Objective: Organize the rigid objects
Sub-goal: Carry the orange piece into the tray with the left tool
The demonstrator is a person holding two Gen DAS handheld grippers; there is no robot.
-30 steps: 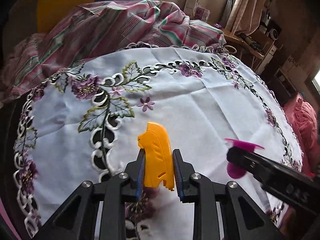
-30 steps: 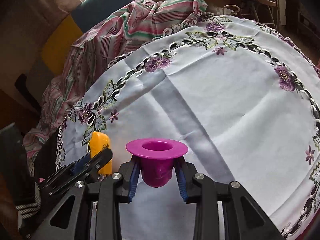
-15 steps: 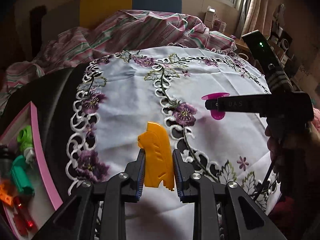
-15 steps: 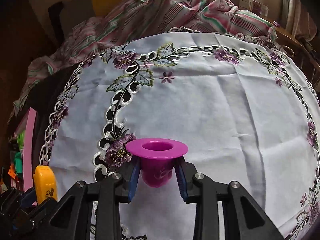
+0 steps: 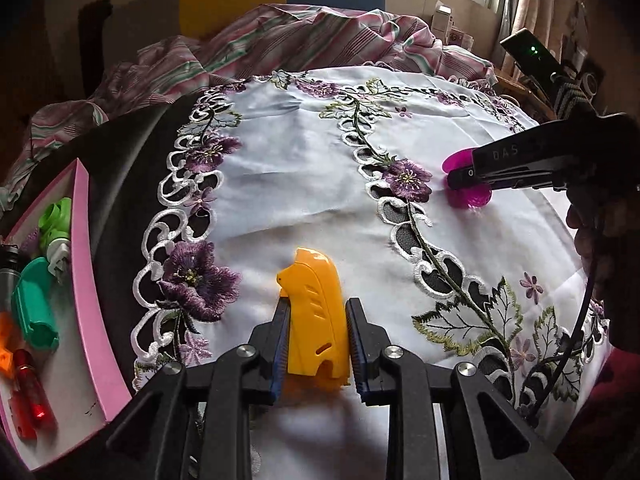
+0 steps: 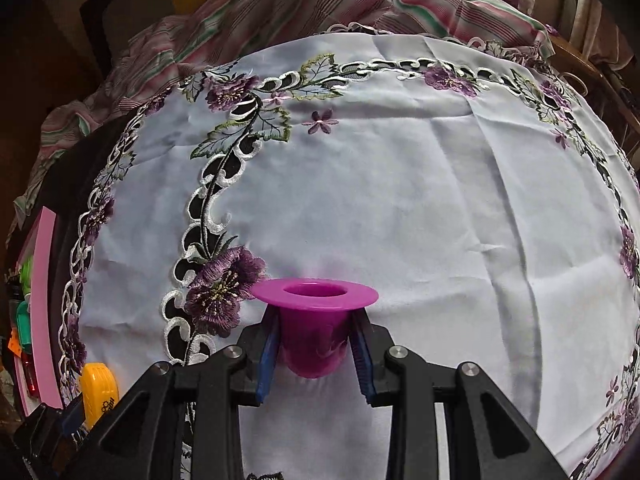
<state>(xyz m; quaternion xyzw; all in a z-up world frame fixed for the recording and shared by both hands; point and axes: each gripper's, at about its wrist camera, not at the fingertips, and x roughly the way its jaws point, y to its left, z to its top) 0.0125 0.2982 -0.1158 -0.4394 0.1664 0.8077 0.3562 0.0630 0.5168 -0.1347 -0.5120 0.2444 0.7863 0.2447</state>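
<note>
At the far left, a pink open box (image 5: 82, 280) sits beside the dark edge of the counter, holding a green plastic part (image 5: 54, 224), a teal plastic piece (image 5: 34, 308) and a red translucent tube (image 5: 32, 392). To its right, the left gripper (image 5: 316, 340) has its fingers (image 5: 280, 344) clenched on a yellow moulded plastic shell (image 5: 316, 320), held above the white embroidered cloth with purple flowers (image 5: 292, 176) that covers the counter. Farther right, the right gripper (image 6: 316, 348) has its fingers (image 6: 268, 356) closed on the body of a magenta plastic cup with a wide flat rim (image 6: 316, 320), mouth up, over the cloth and just beside a purple stitched flower. A striped pink and green fabric (image 6: 304, 0) lies bunched beyond the cloth's far edge.
</note>
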